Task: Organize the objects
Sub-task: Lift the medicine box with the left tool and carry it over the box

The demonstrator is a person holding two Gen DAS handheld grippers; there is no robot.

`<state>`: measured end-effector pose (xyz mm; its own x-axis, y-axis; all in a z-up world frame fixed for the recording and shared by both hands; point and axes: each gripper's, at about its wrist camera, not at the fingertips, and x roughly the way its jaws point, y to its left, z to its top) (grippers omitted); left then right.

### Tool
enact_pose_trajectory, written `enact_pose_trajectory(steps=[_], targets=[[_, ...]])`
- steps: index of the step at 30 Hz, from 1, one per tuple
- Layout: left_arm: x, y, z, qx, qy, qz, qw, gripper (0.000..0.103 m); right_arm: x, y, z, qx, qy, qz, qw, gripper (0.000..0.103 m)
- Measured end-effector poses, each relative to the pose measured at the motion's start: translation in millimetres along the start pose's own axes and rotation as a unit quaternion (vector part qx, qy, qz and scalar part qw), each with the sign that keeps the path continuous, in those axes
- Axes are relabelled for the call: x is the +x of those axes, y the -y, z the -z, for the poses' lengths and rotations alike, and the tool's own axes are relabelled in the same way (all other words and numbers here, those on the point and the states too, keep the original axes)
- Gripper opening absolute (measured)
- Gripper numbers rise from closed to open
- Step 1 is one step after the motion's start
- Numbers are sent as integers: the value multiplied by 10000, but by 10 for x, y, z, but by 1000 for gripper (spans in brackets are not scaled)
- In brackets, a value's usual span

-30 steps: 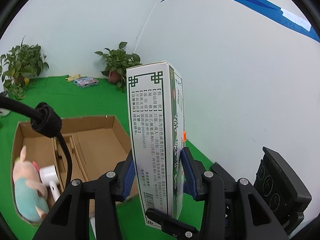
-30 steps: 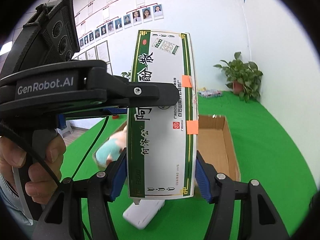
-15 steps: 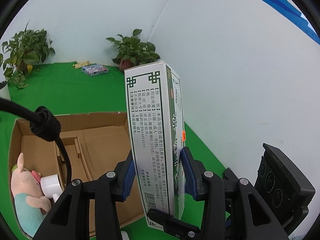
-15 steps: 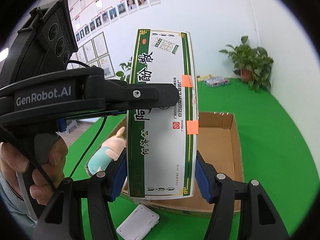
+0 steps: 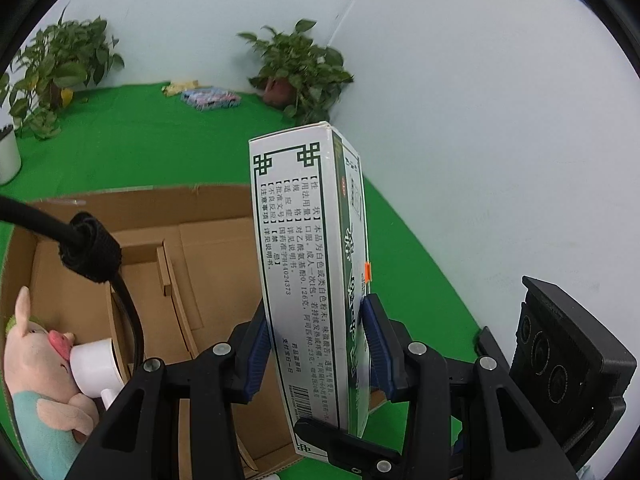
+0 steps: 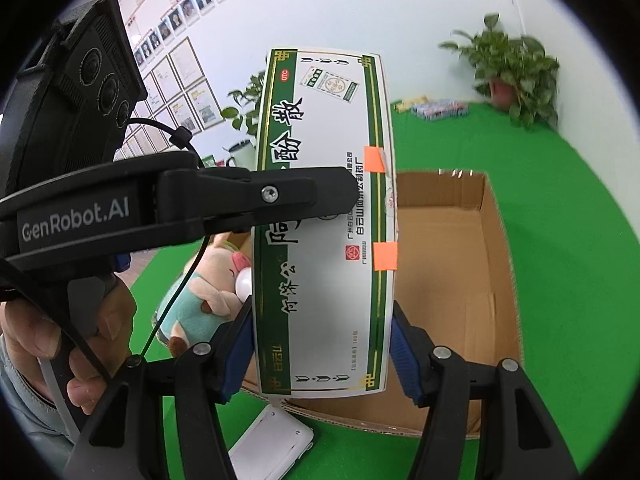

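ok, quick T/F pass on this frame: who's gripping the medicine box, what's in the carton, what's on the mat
1. Both grippers clamp the medicine box. True: the left gripper pinches its narrow faces, the right gripper its long edges.
2. The cardboard carton holds nothing. False: a plush pig lies in it against a white object.
3. The medicine box rests on the carton floor. False: it is held upright above the carton.
4. A white flat device lies on the green mat outside the carton. True.
5. Orange tape marks the box's edge. True.
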<state>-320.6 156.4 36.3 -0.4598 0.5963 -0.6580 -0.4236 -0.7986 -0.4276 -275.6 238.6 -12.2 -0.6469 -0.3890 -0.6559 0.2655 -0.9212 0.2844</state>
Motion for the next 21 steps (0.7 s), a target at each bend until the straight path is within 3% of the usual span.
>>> enact_pose_trajectory(steps=[11, 21], targets=[[795, -520, 278, -495, -917, -243, 9943, 42, 567, 319, 273, 584, -965, -359, 9930, 60], [1105, -717, 388, -735, -1237, -448, 9886, 48, 804, 361, 443, 825, -1410, -339, 9860, 60]])
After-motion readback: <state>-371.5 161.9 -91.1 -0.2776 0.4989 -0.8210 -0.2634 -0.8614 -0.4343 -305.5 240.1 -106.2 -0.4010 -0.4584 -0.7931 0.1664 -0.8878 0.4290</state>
